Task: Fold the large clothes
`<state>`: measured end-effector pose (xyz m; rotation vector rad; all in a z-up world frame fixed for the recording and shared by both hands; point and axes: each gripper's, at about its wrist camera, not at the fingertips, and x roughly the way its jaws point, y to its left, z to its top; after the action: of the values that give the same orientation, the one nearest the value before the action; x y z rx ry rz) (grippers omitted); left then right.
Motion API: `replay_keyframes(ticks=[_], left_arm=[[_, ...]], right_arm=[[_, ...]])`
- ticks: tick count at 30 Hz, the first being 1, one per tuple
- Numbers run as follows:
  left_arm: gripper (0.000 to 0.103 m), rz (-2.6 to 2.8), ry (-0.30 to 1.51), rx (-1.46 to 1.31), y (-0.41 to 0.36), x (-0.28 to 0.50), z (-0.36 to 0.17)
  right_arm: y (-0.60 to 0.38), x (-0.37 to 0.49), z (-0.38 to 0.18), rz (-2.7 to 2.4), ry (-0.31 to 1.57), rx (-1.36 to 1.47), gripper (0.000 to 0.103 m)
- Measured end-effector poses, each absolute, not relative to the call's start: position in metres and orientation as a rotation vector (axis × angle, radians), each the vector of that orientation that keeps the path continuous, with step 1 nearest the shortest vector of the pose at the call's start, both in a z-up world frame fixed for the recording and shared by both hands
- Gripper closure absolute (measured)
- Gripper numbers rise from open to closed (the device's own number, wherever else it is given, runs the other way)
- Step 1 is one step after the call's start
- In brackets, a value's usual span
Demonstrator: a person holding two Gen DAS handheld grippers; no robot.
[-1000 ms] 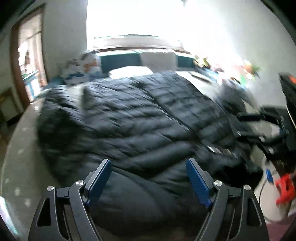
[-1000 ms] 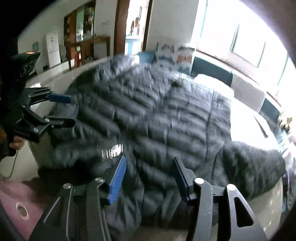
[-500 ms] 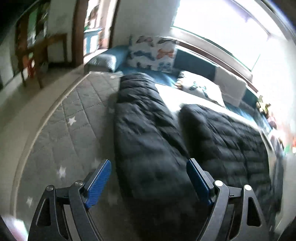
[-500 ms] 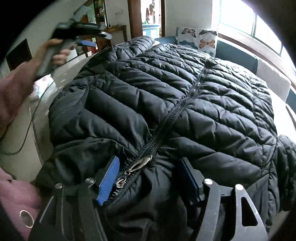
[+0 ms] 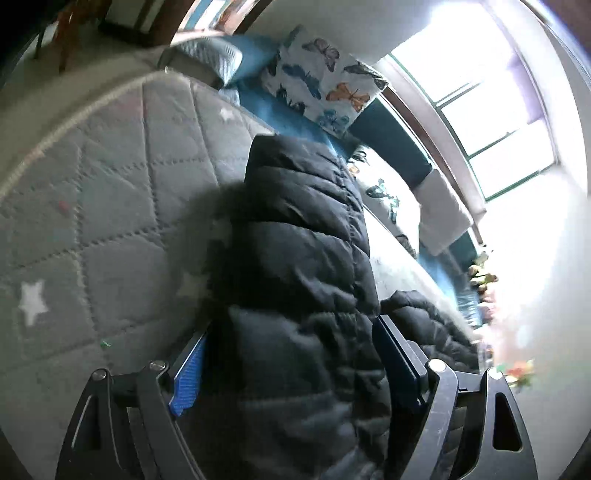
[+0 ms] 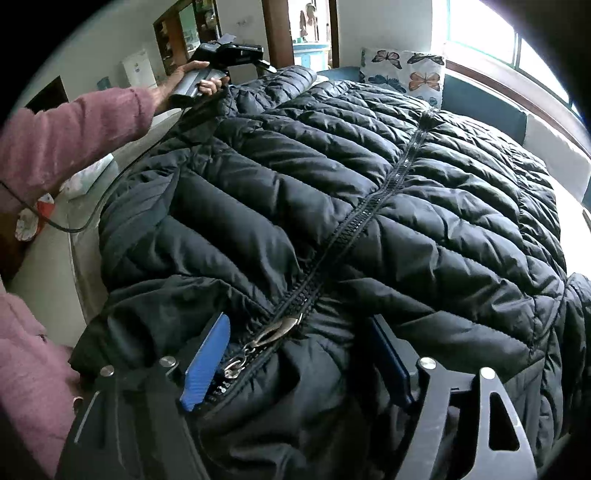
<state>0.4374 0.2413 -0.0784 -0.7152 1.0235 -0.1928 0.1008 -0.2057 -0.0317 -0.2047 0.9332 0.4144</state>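
Observation:
A big black puffer jacket [image 6: 369,206] lies front up on the bed, zipped, with its zipper pull [image 6: 273,332] near me. My right gripper [image 6: 299,354] is open, its blue pads on either side of the zipper at the jacket's near edge. My left gripper [image 5: 288,354] is open over the jacket's sleeve [image 5: 303,229], which runs away from me across the grey quilted mattress [image 5: 92,221]. In the right wrist view the left gripper [image 6: 240,55] is at the far left by that sleeve.
Butterfly pillows [image 5: 325,81] and blue cushions [image 6: 484,110] lie along the bright window [image 5: 498,110] behind the bed. A cable [image 6: 103,192] hangs from the left gripper over the mattress edge. A doorway [image 6: 310,29] and shelves are at the back left.
My left gripper swung from the jacket's body out to the sleeve at the left and moved down close over it. My right gripper closed in on the zipper end and stays there.

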Motion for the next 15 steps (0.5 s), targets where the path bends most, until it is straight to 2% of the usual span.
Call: replay_keyframes(ticks=[5,8,10,11,13,15], left_arm=[[0.014,-0.232,0.981,-0.842,0.258,0.455,-0.09],[0.019,-0.222,0.972,-0.905,0.261,0.461,-0.094],[0.036,-0.228,0.982,-0.953,0.258,0.462,-0.1],[0.057,-0.217,0.979,-0.944,0.256,0.461,-0.1],[0.068,-0.198,0.949,-0.877,0.25,0.459,-0.095],[0.087,-0.188,0.928,-0.828,0.243,0.457,-0.09]], right_arm=[[-0.204,0.102,-0.032,0.411,0.942,-0.212,0.016],[-0.203,0.102,-0.032,0.408,0.946,-0.215,0.014],[-0.202,0.103,-0.032,0.404,0.947,-0.219,0.013],[-0.201,0.103,-0.032,0.402,0.948,-0.223,0.013],[-0.2,0.102,-0.032,0.398,0.949,-0.228,0.013],[-0.2,0.102,-0.032,0.395,0.95,-0.232,0.013]])
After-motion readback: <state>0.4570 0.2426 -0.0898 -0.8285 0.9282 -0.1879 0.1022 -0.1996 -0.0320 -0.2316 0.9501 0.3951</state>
